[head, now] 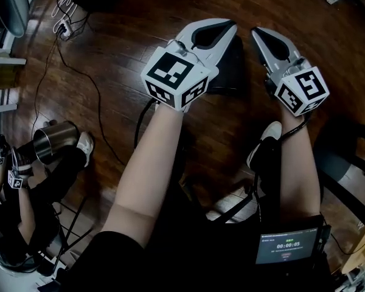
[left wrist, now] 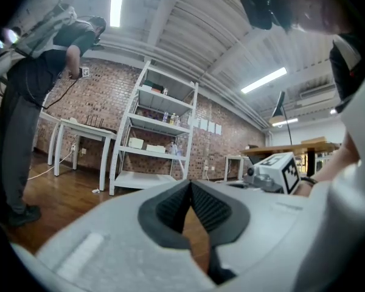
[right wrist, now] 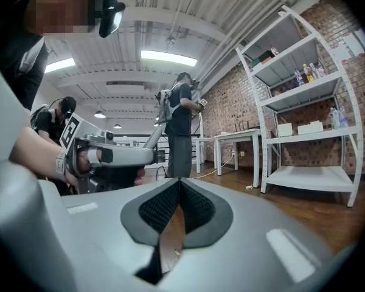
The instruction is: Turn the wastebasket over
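Both grippers are held out level over the wooden floor (head: 128, 47), side by side and apart. My left gripper (head: 230, 25) is shut, its ribbed pads (left wrist: 176, 207) meeting at the tips with nothing between them. Shut and empty too is my right gripper (head: 256, 33), pads (right wrist: 198, 205) together. A dark boxy shape (head: 230, 72) sits on the floor under the left gripper; I cannot tell if it is the wastebasket. The left gripper view shows the right gripper's marker cube (left wrist: 285, 171); the right gripper view shows the left gripper (right wrist: 118, 156).
Another person at the left holds a metal cup (head: 53, 140) with grippers. Cables (head: 79, 66) trail across the floor. White shelving (left wrist: 161, 135) and a white table (left wrist: 79, 132) stand against the brick wall. A standing person (right wrist: 181, 129) is further off. A small screen (head: 286, 248) hangs at my waist.
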Motion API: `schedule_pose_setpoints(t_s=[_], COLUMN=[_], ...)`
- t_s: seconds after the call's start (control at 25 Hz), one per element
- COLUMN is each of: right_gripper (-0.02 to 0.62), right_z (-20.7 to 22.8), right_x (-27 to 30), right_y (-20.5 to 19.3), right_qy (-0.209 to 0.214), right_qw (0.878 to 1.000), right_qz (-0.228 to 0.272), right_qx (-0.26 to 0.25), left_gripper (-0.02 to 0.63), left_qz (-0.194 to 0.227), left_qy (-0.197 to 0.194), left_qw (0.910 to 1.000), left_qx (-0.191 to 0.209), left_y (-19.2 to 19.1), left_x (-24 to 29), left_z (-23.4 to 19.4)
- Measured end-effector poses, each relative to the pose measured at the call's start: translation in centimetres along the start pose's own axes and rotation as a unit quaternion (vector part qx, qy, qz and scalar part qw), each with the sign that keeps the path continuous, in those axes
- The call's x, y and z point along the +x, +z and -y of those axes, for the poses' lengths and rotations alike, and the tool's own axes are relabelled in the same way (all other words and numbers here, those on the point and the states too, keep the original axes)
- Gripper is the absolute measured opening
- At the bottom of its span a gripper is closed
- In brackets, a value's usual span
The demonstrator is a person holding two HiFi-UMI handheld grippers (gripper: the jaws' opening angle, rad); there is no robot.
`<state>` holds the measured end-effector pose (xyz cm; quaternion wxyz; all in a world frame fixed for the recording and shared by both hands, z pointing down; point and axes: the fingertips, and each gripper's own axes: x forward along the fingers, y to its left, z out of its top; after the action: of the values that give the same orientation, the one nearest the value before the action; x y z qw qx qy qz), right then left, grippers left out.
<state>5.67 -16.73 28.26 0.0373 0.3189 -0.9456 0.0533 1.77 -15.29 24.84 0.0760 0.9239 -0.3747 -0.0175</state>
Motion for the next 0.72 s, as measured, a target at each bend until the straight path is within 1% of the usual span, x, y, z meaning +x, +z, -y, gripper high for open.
schedule_pose_setpoints(t_s=[0.08,0.16,0.32,0.4,0.48,0.6,0.72], right_gripper=[0.011,0.012,0.012,0.012,0.012,0.012,0.012], right_z=[0.1,-0.2,-1.6,-2.3,-2.5,-2.7,-3.1], right_x=[0.2,-0.1,-0.4,-0.8,-1.5,-3.1,-4.3], right_y=[-1.3,-3.5,-9.9,-13.1,-15.7,-19.0,-22.0], right_qy=[-0.017,-0.032,-0.058,-0.073,-0.090,-0.119,-0.140], right_qw=[0.999,0.998,0.990,0.983,0.974,0.955,0.929], right_qz=[0.005,0.004,-0.012,-0.023,-0.026,-0.022,0.000], right_qx=[0.027,0.062,0.131,0.167,0.208,0.269,0.343], left_gripper=[0.002,0.002,0.002,0.002,0.002,0.002,0.002], left_qz=[0.005,0.011,0.023,0.027,0.031,0.033,0.035], left_qy=[0.004,0.006,0.009,0.009,0.011,0.012,0.012], left_qw=[1.0000,0.9999,0.9996,0.9995,0.9993,0.9991,0.9990], left_qx=[-0.005,-0.008,-0.013,-0.016,-0.018,-0.022,-0.025], left_y=[0.4,1.1,1.9,1.9,2.2,2.5,2.5], left_x=[-0.3,-0.5,-1.3,-1.7,-1.8,-1.8,-1.8], left_z=[-0.3,-0.5,-1.1,-1.5,-1.6,-1.5,-1.6])
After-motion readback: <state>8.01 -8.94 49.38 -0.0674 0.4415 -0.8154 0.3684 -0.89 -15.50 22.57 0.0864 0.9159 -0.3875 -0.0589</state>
